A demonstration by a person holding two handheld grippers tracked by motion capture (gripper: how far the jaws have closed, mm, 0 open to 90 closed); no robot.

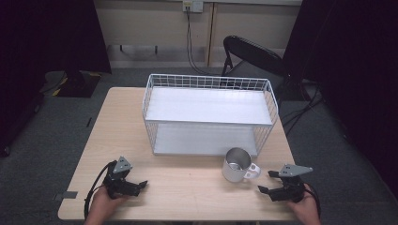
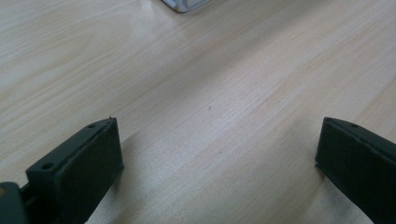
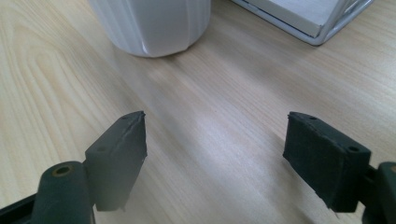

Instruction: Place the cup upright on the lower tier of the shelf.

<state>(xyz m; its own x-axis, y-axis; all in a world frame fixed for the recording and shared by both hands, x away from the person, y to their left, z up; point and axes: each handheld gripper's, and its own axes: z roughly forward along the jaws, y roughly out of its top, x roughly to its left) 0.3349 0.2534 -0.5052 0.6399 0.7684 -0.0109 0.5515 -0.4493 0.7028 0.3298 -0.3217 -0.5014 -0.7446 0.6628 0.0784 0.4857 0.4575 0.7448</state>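
Mug (image 1: 237, 165), metal with white handle, is stood near the table's (image 1: 187, 187) front-right edge before the wire rack (image 1: 209, 112); both the left hand-held gripper (image 1: 136, 185) and right hand-held gripper (image 1: 266, 182) are released and empty, so a level, wide-jawed approach by the right one is judged best.

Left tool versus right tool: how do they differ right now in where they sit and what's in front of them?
The left tool sits at the table's near-left, far from the mug; the right tool sits near-right, close beside the mug's handle. Bare wood lies ahead of the left tool; the mug and wire rack stand right ahead of the right tool. Both are open and hold nothing.
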